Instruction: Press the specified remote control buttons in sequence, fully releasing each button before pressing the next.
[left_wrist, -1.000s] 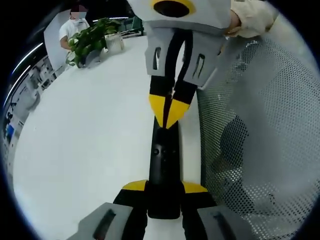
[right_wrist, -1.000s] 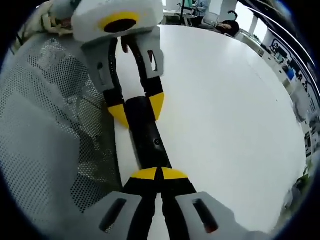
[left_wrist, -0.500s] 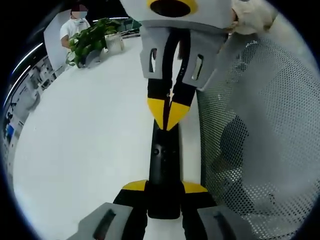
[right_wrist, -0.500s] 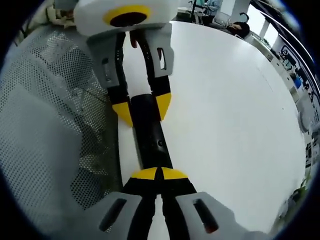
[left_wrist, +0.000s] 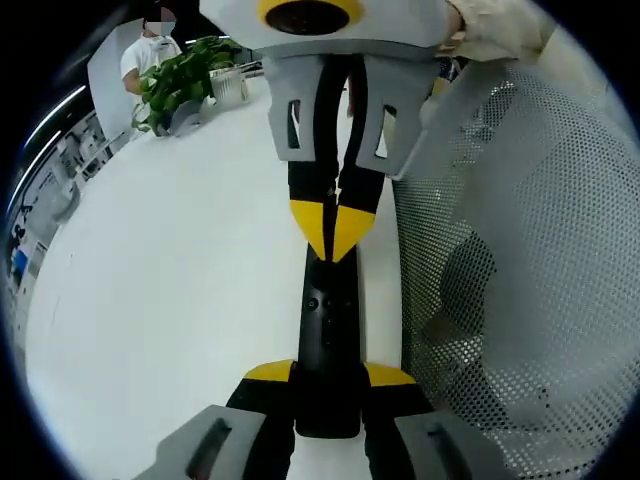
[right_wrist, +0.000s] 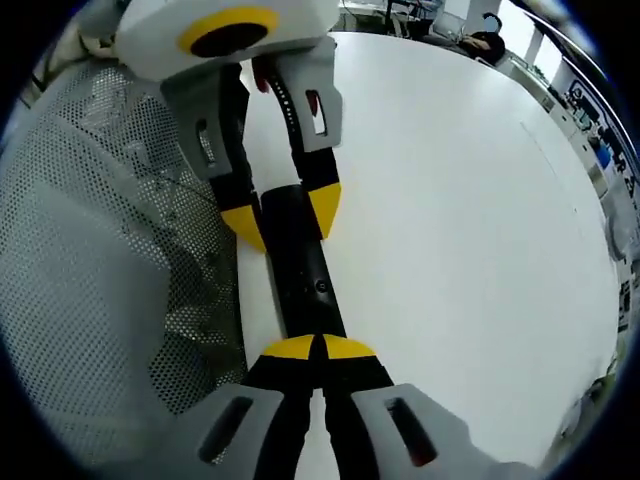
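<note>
A slim black remote (left_wrist: 326, 330) lies lengthwise on the white table (left_wrist: 170, 280), with small buttons near its middle. My left gripper (left_wrist: 328, 373) is shut on its near end, one yellow tip on each side. My right gripper (left_wrist: 331, 236) comes in from the top of the left gripper view, shut, its joined yellow tips resting on the remote's far end. In the right gripper view my right gripper (right_wrist: 316, 348) is shut with its tips on the remote (right_wrist: 305, 275). Beyond it, the left gripper (right_wrist: 283, 213) clamps the remote's other end.
A white mesh basket (left_wrist: 510, 260) stands close along one side of the remote, also seen as the mesh basket (right_wrist: 90, 260). A potted plant (left_wrist: 180, 80) and a person (left_wrist: 145, 45) are at the far table edge. Open tabletop (right_wrist: 460, 200) lies on the other side.
The right gripper's body has drifted slightly across the left gripper view, its shut tips staying on the remote's far end. The left gripper still holds the remote.
</note>
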